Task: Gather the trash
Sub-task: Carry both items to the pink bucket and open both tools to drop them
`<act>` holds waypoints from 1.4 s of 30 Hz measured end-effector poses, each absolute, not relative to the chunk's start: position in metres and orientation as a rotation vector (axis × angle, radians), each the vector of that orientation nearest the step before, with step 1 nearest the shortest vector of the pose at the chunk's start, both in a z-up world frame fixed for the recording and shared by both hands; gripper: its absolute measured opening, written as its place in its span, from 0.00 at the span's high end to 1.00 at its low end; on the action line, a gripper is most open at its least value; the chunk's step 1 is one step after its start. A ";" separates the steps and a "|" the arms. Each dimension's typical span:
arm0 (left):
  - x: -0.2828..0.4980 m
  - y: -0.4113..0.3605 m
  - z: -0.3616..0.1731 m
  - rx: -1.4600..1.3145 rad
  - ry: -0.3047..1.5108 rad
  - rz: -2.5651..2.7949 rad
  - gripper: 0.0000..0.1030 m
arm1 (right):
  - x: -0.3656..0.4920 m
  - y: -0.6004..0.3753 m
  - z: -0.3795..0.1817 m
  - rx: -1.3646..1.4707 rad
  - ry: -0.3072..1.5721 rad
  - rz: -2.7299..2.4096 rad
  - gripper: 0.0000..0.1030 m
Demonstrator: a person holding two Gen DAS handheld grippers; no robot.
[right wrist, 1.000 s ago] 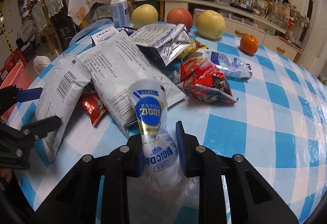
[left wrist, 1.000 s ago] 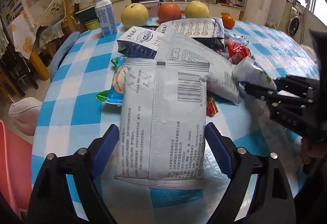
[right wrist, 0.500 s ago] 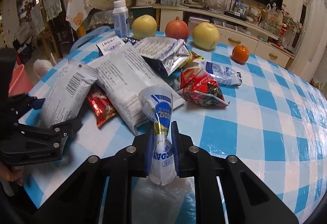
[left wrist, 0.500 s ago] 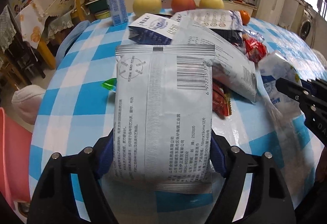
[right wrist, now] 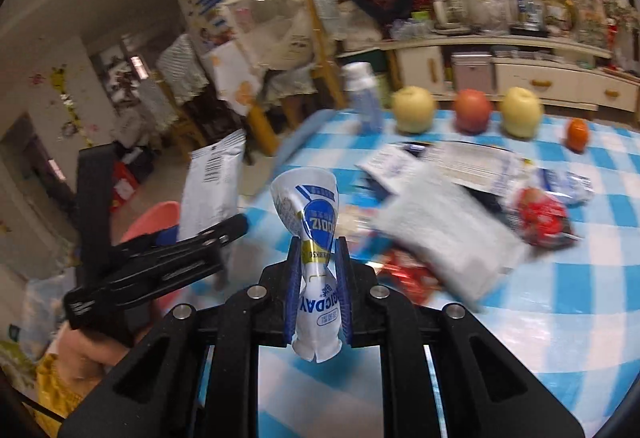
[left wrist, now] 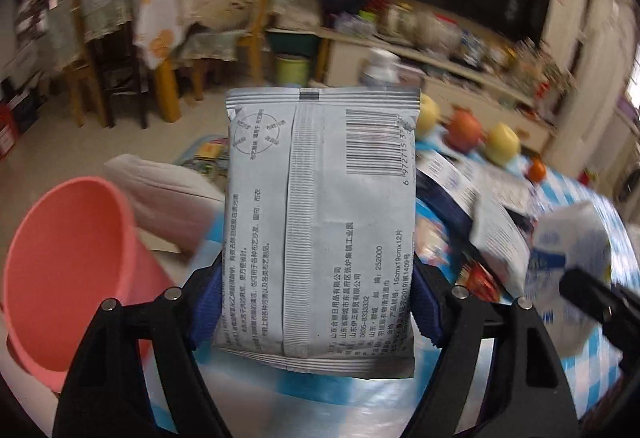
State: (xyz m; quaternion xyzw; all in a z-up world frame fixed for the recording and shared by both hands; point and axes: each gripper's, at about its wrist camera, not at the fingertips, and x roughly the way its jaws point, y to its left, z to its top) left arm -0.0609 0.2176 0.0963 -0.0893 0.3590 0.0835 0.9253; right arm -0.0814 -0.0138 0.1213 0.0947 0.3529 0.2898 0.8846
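Observation:
My left gripper [left wrist: 316, 302] is shut on a flat silver packet [left wrist: 320, 214] with a barcode and holds it up off the table, tilted toward a pink bin [left wrist: 68, 258] at the lower left. The packet [right wrist: 212, 190] and left gripper [right wrist: 236, 226] also show in the right wrist view, with the bin [right wrist: 148, 218] behind. My right gripper [right wrist: 318, 274] is shut on a crumpled white and blue wrapper [right wrist: 316, 222], lifted above the checked table [right wrist: 560, 298]. Several more wrappers [right wrist: 448, 234] lie on the table, among them a red one [right wrist: 544, 218].
Two yellow pears [right wrist: 414, 108], a red apple [right wrist: 472, 110], an orange [right wrist: 578, 134] and a white bottle [right wrist: 366, 98] stand along the table's far edge. A cushioned seat [left wrist: 168, 198] is beside the bin. Chairs and a covered table [left wrist: 168, 18] stand behind on the left.
Both grippers have lifted their wrappers off the table and swung left. The pink bin has come into the left wrist view.

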 end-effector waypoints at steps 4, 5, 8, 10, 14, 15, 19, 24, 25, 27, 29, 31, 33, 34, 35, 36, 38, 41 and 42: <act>-0.073 0.281 0.106 -0.271 0.703 0.341 0.25 | -0.081 0.060 0.138 0.202 0.742 0.757 0.83; -0.076 0.298 0.107 -0.296 0.700 0.389 0.25 | -0.081 0.082 0.141 0.193 0.746 0.795 0.83; -0.087 0.345 0.107 -0.390 0.702 0.527 0.25 | -0.078 0.138 0.141 0.190 0.791 0.902 0.83; -0.096 0.378 0.103 -0.467 0.706 0.616 0.24 | -0.075 0.169 0.138 0.205 0.820 0.956 0.83; -0.114 0.426 0.092 -0.596 0.719 0.751 0.24 | -0.067 0.229 0.124 0.209 0.879 1.030 0.83; -0.120 0.435 0.091 -0.617 0.716 0.767 0.24 | -0.065 0.242 0.119 0.211 0.897 1.044 0.82; -0.129 0.454 0.086 -0.648 0.722 0.827 0.18 | -0.062 0.272 0.104 0.181 0.928 1.031 0.77; -0.137 0.453 0.094 -0.621 0.648 0.828 0.11 | -0.071 0.254 0.095 0.211 0.882 0.931 0.24; -0.135 0.453 0.094 -0.621 0.626 0.815 0.10 | -0.075 0.247 0.095 0.199 0.857 0.903 0.23; -0.132 0.445 0.098 -0.618 0.565 0.768 0.10 | -0.079 0.236 0.095 0.156 0.821 0.849 0.22; -0.133 0.434 0.102 -0.599 0.517 0.725 0.09 | -0.086 0.222 0.097 0.108 0.775 0.796 0.17; -0.128 0.425 0.108 -0.574 0.472 0.675 0.09 | -0.092 0.207 0.096 0.082 0.745 0.762 0.13; -0.126 0.414 0.112 -0.560 0.443 0.616 0.09 | -0.093 0.188 0.095 0.062 0.727 0.737 0.13; -0.123 0.408 0.114 -0.552 0.433 0.582 0.09 | -0.094 0.179 0.093 0.055 0.724 0.727 0.13; -0.121 0.403 0.115 -0.543 0.430 0.560 0.09 | -0.096 0.173 0.091 0.051 0.724 0.717 0.13; -0.118 0.397 0.116 -0.532 0.429 0.535 0.09 | -0.093 0.164 0.090 0.050 0.728 0.711 0.13; -0.112 0.383 0.118 -0.504 0.435 0.479 0.09 | -0.096 0.149 0.088 0.049 0.732 0.702 0.13; -0.103 0.361 0.122 -0.444 0.459 0.437 0.09 | -0.102 0.127 0.086 0.049 0.732 0.682 0.13; -0.100 0.353 0.122 -0.422 0.466 0.422 0.09 | -0.103 0.122 0.085 0.049 0.732 0.675 0.13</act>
